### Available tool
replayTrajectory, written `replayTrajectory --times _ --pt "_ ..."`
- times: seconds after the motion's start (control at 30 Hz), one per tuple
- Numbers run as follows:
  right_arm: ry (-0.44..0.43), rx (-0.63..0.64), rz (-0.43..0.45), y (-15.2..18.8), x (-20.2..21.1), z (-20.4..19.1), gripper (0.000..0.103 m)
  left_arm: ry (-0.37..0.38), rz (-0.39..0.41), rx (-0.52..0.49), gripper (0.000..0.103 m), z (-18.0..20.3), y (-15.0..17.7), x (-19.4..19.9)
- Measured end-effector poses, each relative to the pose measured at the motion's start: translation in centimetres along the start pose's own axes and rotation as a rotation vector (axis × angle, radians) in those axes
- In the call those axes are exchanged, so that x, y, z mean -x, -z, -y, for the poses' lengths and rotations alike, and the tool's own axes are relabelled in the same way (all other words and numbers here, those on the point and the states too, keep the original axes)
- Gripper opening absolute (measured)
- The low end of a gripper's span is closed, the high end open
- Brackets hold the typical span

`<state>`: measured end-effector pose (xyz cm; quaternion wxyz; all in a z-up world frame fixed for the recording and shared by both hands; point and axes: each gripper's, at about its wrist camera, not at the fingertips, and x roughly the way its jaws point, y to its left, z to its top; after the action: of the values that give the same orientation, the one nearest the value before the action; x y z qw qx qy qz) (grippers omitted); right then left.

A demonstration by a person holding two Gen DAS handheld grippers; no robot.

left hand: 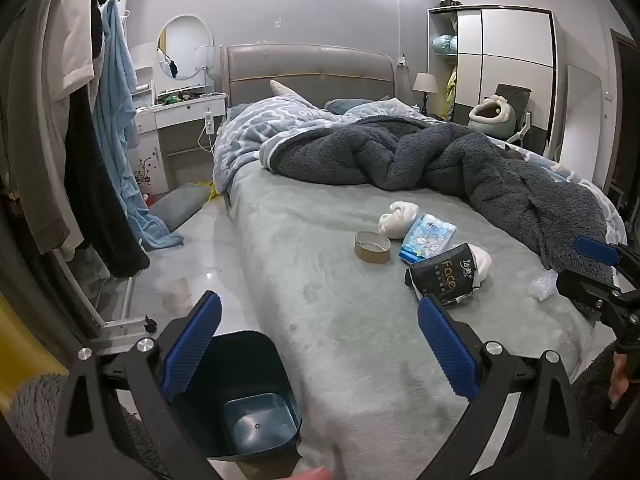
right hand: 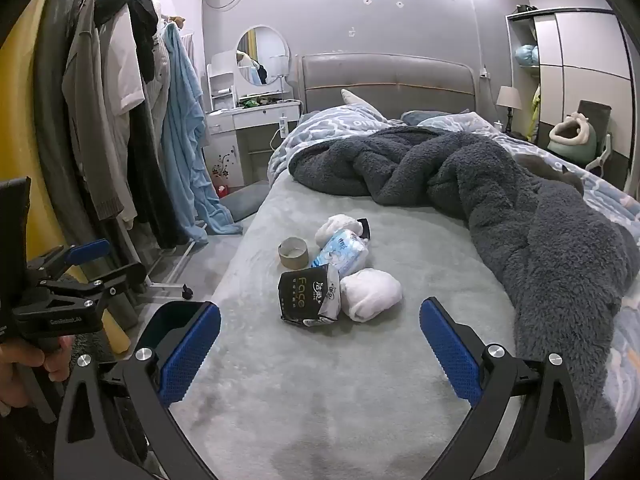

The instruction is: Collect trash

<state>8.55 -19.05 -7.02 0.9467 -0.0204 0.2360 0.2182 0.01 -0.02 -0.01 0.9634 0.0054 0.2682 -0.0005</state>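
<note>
Flat on bed (right hand: 280, 380), black tissue pack (right hand: 306, 295) lies lengthwise toward headboard.

Home bedroom, unmade bed (right hand: 320, 380) with padded headboard (right hand: 388, 80), dressing table (right hand: 256, 116), wardrobe (left hand: 504, 64)

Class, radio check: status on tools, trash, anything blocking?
Left tool, right tool open, empty. Black tissue packet, cardboard tape ring on grey-green bed cover. Dark blue bin empty. Nothing blocking.

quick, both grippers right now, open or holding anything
left gripper: open, holding nothing
right gripper: open, holding nothing
</note>
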Motion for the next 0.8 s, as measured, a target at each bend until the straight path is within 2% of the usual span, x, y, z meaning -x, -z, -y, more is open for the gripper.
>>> replayTrajectory --times 0.8 --pt "-0.002 -0.003 0.004 -0.03 0.04 -0.03 0.100 0.001 -0.001 0.005 0.100 -0.03 -0.01 0.03"
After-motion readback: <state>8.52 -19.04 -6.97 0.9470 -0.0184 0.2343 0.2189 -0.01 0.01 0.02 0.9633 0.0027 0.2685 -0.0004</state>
